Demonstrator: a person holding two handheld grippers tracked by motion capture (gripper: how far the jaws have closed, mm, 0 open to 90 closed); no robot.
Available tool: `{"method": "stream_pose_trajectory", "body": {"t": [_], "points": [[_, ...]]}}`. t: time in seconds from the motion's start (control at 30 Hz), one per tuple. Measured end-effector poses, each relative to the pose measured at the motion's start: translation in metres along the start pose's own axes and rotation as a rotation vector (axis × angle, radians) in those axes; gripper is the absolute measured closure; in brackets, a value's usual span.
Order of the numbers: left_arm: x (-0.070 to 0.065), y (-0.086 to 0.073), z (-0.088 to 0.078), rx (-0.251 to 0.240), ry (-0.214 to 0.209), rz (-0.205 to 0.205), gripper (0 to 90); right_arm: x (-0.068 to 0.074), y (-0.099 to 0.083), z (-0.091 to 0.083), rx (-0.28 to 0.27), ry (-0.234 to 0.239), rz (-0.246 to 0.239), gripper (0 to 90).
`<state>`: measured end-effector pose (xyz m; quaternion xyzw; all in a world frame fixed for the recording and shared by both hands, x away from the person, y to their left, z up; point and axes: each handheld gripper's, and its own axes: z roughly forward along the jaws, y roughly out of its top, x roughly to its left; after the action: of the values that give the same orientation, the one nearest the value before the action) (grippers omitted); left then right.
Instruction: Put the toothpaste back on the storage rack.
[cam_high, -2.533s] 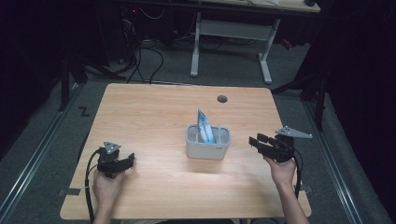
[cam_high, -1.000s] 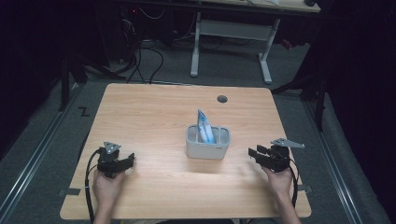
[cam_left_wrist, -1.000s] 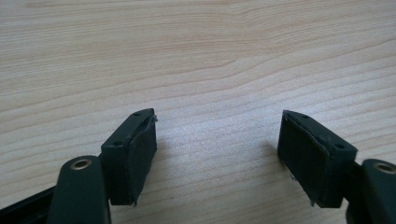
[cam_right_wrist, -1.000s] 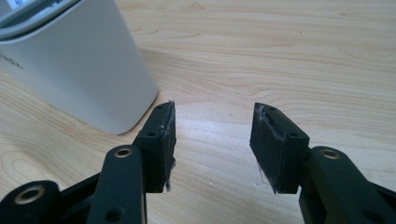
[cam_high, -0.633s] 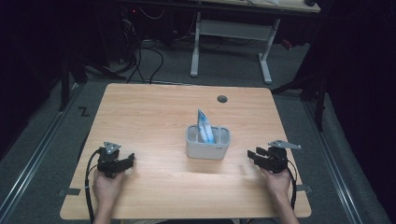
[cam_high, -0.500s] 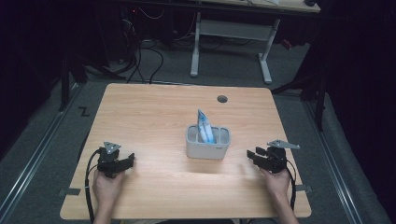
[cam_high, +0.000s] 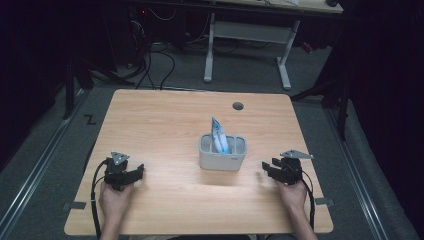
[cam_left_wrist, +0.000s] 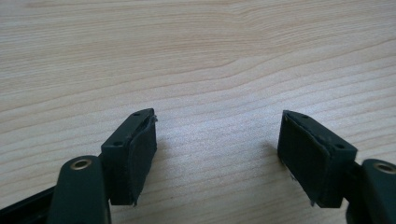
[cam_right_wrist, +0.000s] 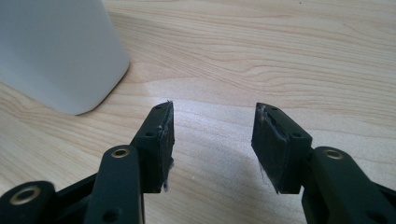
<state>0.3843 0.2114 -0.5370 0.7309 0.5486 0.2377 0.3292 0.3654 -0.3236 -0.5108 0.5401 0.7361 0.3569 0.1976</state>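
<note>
Right gripper (cam_high: 267, 169) just opening, jaws parted over bare table (cam_high: 165, 120), empty, near bin (cam_high: 222, 152) with pouch (cam_high: 218, 135). Left gripper (cam_high: 136, 173) wide open, empty.

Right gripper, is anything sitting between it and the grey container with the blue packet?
Nothing visible. Bare table lies between the right gripper and the grey container. The gripper is open and empty. The blue packet stands upright inside.

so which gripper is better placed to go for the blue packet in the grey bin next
Right, probably. The right gripper sits open close beside the grey bin, whose wall shows just ahead of its jaws in the right gripper view. The left gripper is farther off, facing bare table. The blue packet stands upright.
</note>
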Motion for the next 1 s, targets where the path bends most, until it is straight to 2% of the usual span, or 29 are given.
{"method": "stream_pose_trajectory", "body": {"t": [0.43, 1.0], "points": [[0.0, 0.0, 0.0, 0.0, 0.0, 0.0, 28.7, 0.003, -0.002, 0.012, 0.02, -0.056, -0.036, 47.7], [0.0, 0.0, 0.0, 0.0, 0.0, 0.0, 28.7, 0.006, -0.004, 0.021, 0.039, -0.074, -0.053, 46.7]]}}
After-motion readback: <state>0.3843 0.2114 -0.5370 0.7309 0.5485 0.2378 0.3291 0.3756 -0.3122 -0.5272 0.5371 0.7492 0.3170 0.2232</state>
